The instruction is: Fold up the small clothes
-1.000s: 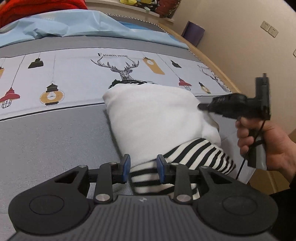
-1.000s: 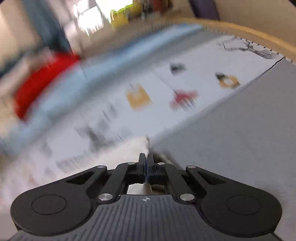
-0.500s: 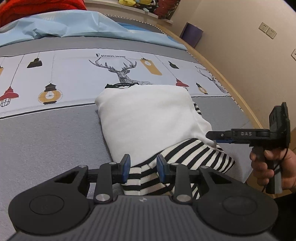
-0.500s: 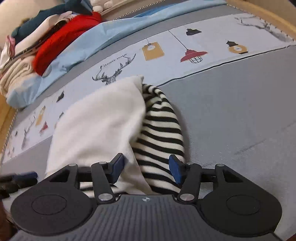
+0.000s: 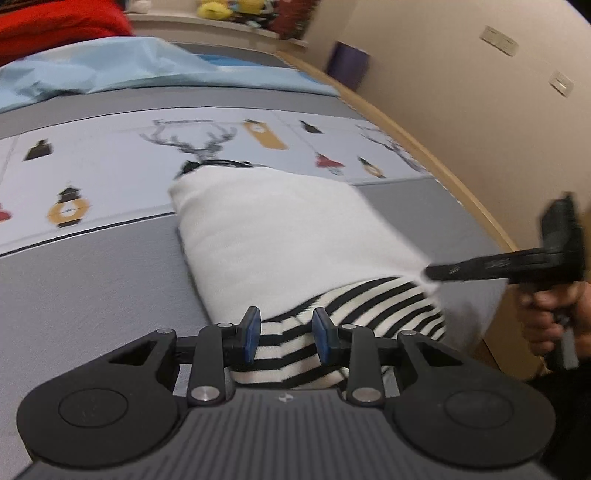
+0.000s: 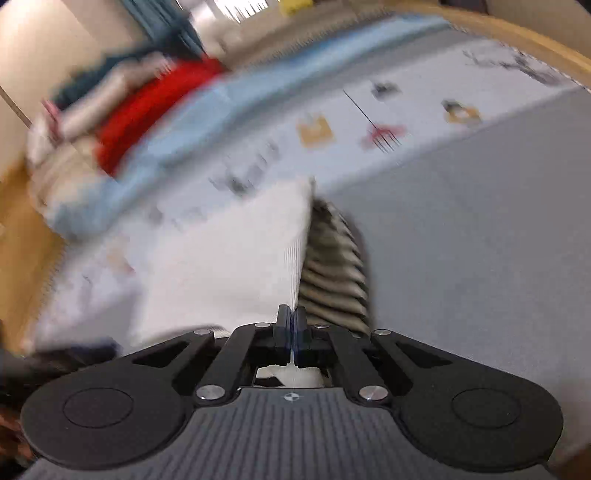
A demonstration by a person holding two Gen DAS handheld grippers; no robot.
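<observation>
A small garment lies on the bed: a white panel (image 5: 288,236) folded over a black-and-white striped part (image 5: 354,317). My left gripper (image 5: 287,338) is open, its blue pads either side of the striped hem at the near end. My right gripper (image 6: 294,339) is shut, and white fabric (image 6: 236,266) shows between and under its fingers, at the garment's white edge beside the stripes (image 6: 332,266). In the left wrist view the right gripper (image 5: 436,274) meets the white panel's right corner, held by a hand (image 5: 550,317). The right wrist view is motion-blurred.
The bed has a grey cover (image 5: 81,295) with a pale printed band of deer and lanterns (image 5: 192,140). A light blue sheet (image 5: 110,70) and red clothes (image 5: 55,26) lie at the far end. The wooden bed edge (image 5: 436,155) and a beige wall run on the right.
My right gripper was open over the garment half a second ago and is now shut at the white edge, moving fast. My left gripper stays open over the striped hem.
</observation>
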